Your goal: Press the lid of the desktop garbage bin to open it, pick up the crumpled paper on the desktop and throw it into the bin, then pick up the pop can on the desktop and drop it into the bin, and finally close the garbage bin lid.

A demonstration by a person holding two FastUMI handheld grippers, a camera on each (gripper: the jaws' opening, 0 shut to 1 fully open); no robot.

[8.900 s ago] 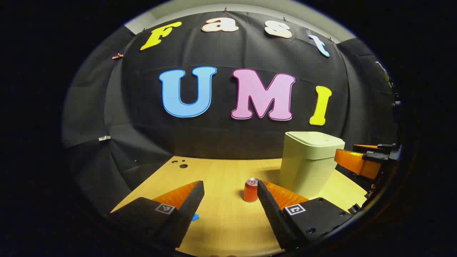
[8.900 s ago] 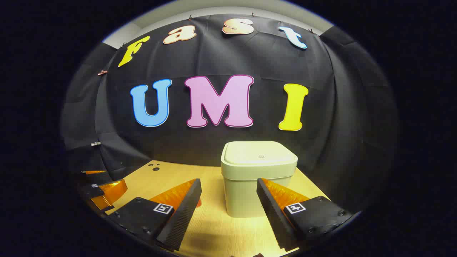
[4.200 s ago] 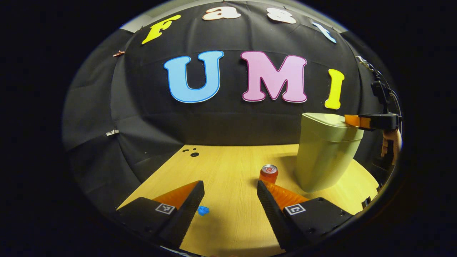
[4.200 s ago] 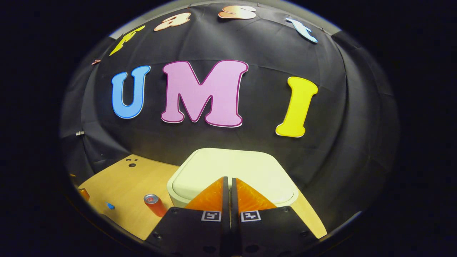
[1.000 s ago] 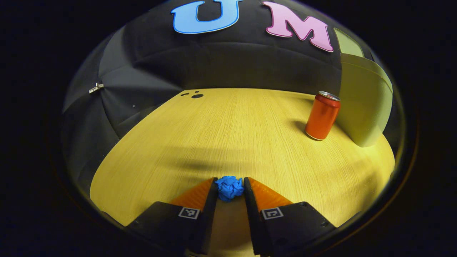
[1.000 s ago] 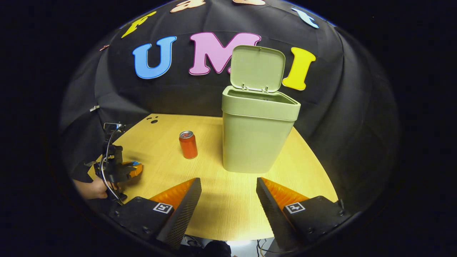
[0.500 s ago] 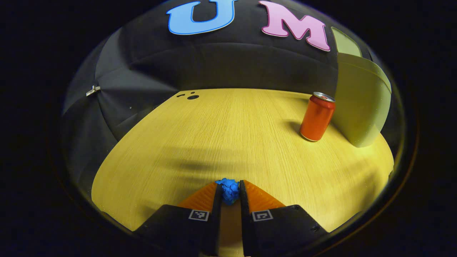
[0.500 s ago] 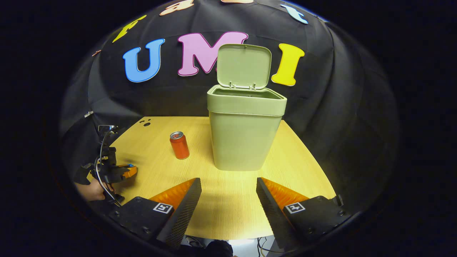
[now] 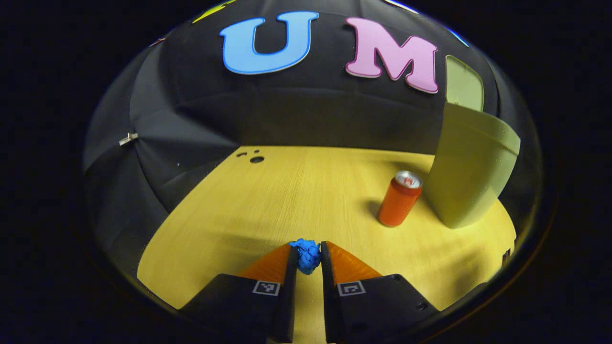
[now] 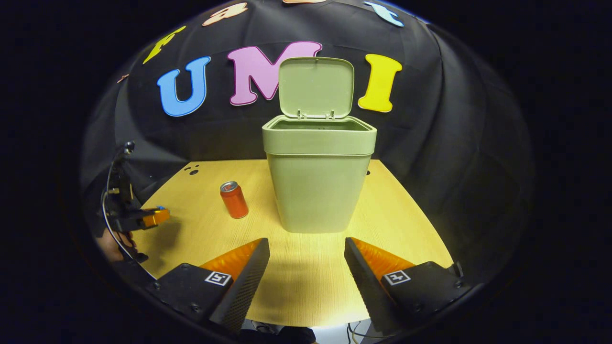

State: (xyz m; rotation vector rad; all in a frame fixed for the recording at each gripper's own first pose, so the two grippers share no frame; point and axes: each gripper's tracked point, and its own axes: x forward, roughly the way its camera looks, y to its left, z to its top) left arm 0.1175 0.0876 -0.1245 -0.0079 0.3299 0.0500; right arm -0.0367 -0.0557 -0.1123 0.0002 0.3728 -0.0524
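Observation:
My left gripper (image 9: pixel 306 255) is shut on the blue crumpled paper (image 9: pixel 307 254), which hangs a little above the wooden tabletop (image 9: pixel 296 200). The orange pop can (image 9: pixel 399 199) stands upright ahead and to the right, close beside the pale green bin (image 9: pixel 471 169). In the right gripper view the bin (image 10: pixel 318 181) stands mid-table with its lid (image 10: pixel 316 87) swung up and open. The pop can (image 10: pixel 234 199) is to its left. My right gripper (image 10: pixel 306 255) is open and holds nothing, near the table's front edge. The left gripper (image 10: pixel 154 216) with the paper shows at the far left.
A hand (image 10: pixel 111 248) holds the left gripper at the table's left edge. Small dark holes (image 9: pixel 253 157) mark the tabletop's far left corner. Black cloth closes in the back and sides.
My left gripper has risen off the table with the paper pinched in it. The right gripper drew back slightly and stays open. The bin lid stays up.

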